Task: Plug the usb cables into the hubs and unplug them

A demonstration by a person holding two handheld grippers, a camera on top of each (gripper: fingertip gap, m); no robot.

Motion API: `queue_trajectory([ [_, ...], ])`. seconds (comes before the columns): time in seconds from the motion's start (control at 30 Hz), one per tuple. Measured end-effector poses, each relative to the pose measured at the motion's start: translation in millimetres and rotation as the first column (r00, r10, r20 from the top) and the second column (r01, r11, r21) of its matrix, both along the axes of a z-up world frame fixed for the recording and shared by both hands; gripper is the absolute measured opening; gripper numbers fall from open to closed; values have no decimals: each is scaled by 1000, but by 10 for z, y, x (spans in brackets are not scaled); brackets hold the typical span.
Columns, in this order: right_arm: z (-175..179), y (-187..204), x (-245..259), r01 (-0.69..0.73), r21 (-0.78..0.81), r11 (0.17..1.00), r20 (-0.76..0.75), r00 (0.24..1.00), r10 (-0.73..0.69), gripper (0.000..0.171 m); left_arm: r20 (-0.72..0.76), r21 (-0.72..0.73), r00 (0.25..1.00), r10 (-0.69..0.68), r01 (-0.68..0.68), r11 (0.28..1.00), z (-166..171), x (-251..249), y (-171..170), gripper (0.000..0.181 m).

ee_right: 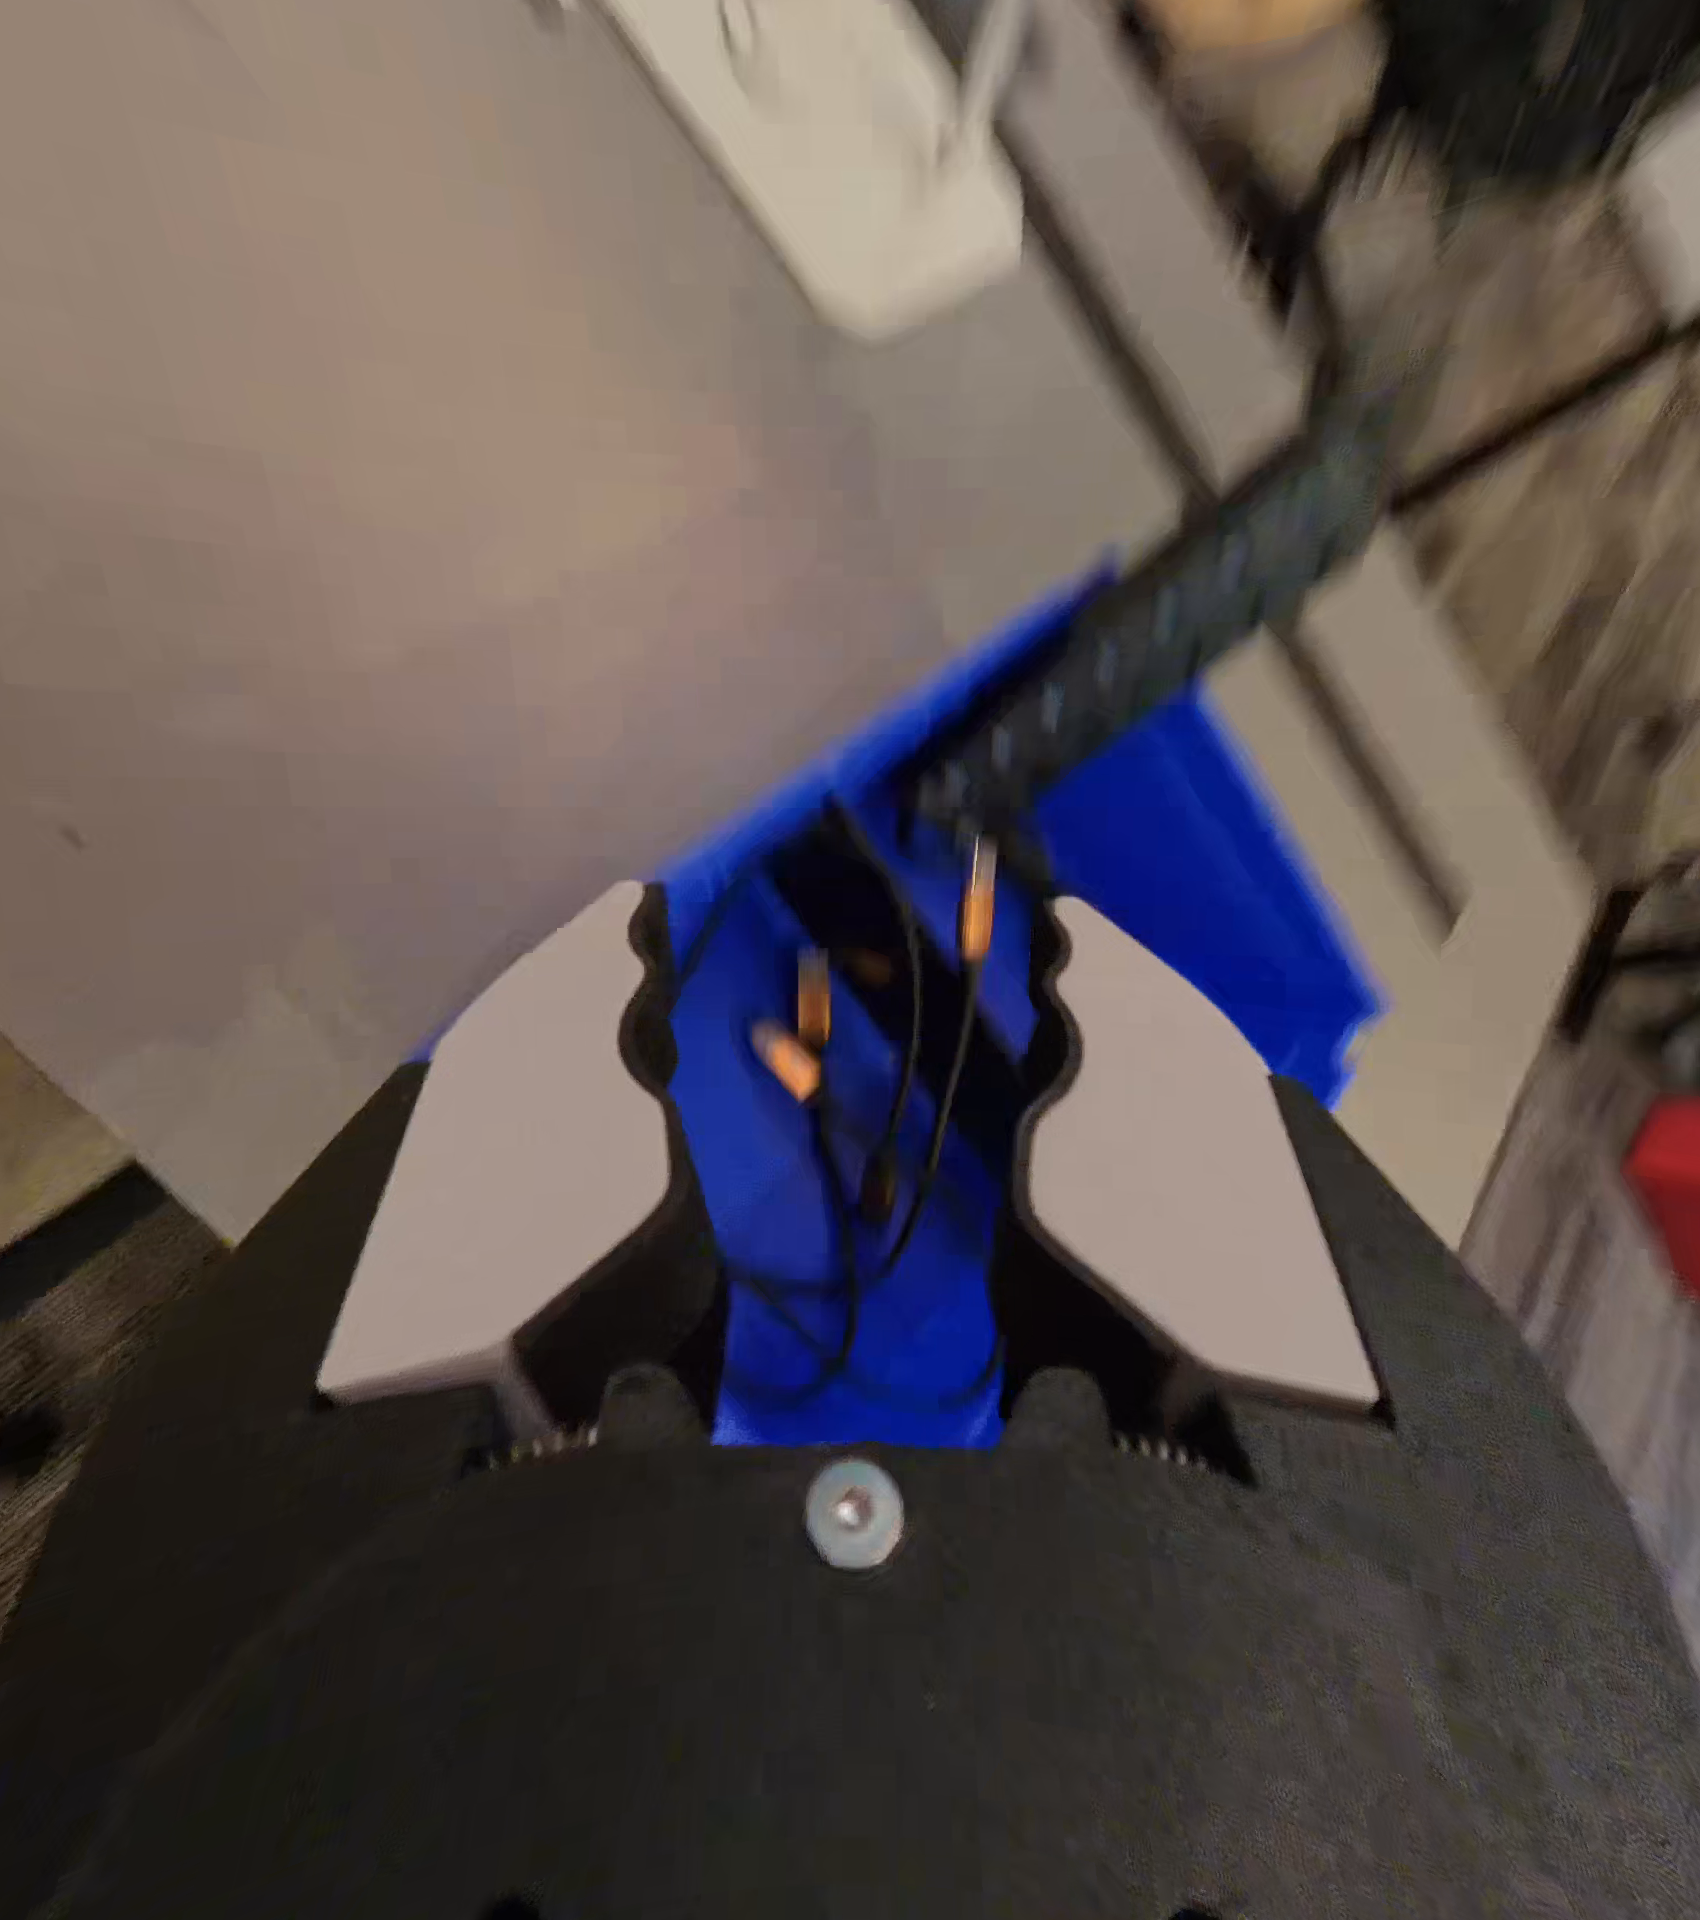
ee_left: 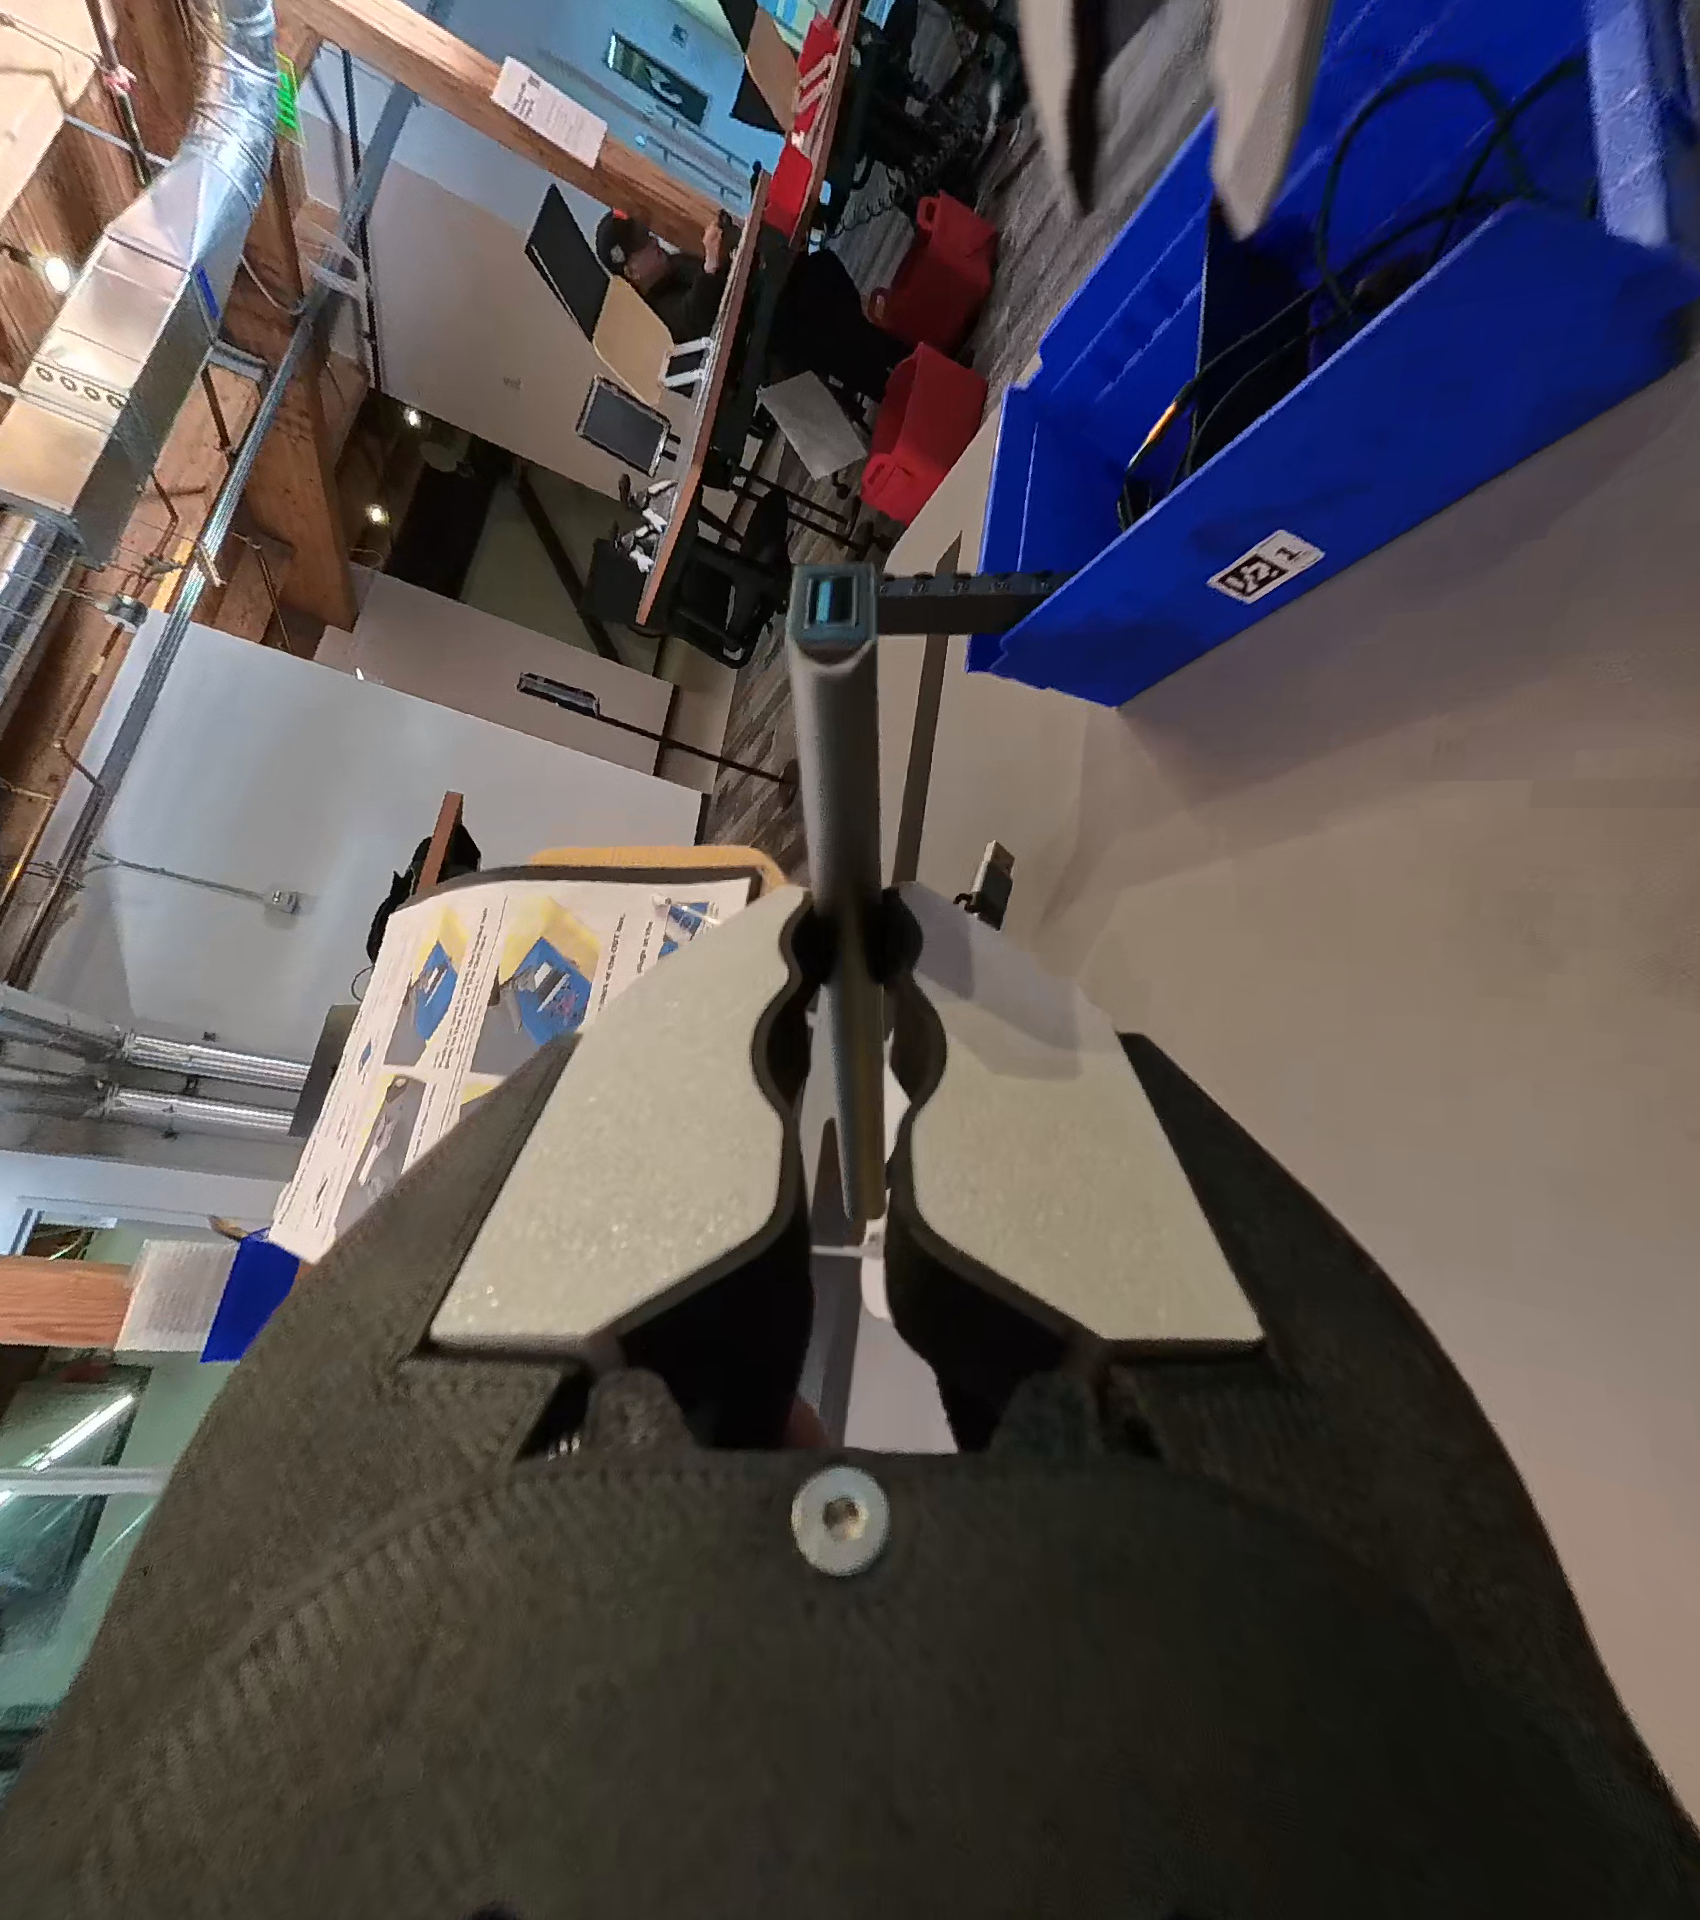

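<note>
The left gripper (ee_left: 851, 940) is clamped on a slim dark grey USB hub (ee_left: 835, 831), a long bar that runs straight out from between its fingers. The hub's far end shows a blue port opening. Ahead and to the right of this gripper, a blue plastic bin (ee_left: 1345, 436) sits on a pale grey table (ee_left: 1448, 1039), with thin black cables (ee_left: 1345, 229) lying inside it. A small dark plug (ee_left: 993, 878) lies on the table just beyond the right fingertip. A printed instruction sheet (ee_left: 472, 1039) stands to the left of the gripper.

The right wrist view is blurred by motion. The right gripper (ee_right: 846, 914) is spread wide and holds nothing. It hangs directly above the blue bin (ee_right: 1189, 862), and between its fingers show thin black cables (ee_right: 913, 1091) with orange-tipped plugs (ee_right: 789, 1060). A dark ribbed bar (ee_right: 1189, 623), too blurred to identify, crosses over the bin's far edge just ahead of the fingertips.
</note>
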State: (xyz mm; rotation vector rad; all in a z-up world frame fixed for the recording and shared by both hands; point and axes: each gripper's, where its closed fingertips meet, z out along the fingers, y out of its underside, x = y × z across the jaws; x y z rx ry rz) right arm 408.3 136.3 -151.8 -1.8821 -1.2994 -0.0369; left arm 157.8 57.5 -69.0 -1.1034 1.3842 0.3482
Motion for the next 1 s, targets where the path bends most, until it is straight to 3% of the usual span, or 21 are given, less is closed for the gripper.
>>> queue_trajectory([
  [0.03,196,-76,-246,-78,82,994,-22,997,80,65,7,2,1000,-10,10,1000,3,38,-15,11],
  [0.13,538,-423,-1048,-318,253,914,13,946,325,59,21,10,999,-42,42,999,8,168,-84,11],
  [0.27,563,-546,-1769,-456,392,799,171,889,424,55,20,32,996,-91,90,995,35,306,-228,11],
  [0.47,596,-719,-2361,-587,505,633,180,788,588,39,32,48,982,-187,185,982,89,483,-463,11],
  [0.53,589,-839,-2475,-645,531,549,188,722,666,29,41,41,974,-224,222,974,94,530,-534,11],
  [0.6,593,-894,-2530,-660,546,517,193,699,688,13,34,41,970,-242,241,970,92,557,-584,11],
  [0.77,603,-875,-2460,-667,504,549,193,706,681,10,32,61,973,-228,226,972,124,572,-587,12],
  [0.93,778,-328,-1927,-511,498,701,192,853,486,10,76,143,986,-148,136,980,340,364,-462,15],
  [1.0,877,70,-1525,-374,493,786,170,927,335,10,97,160,989,-113,97,982,423,243,-395,1],
])
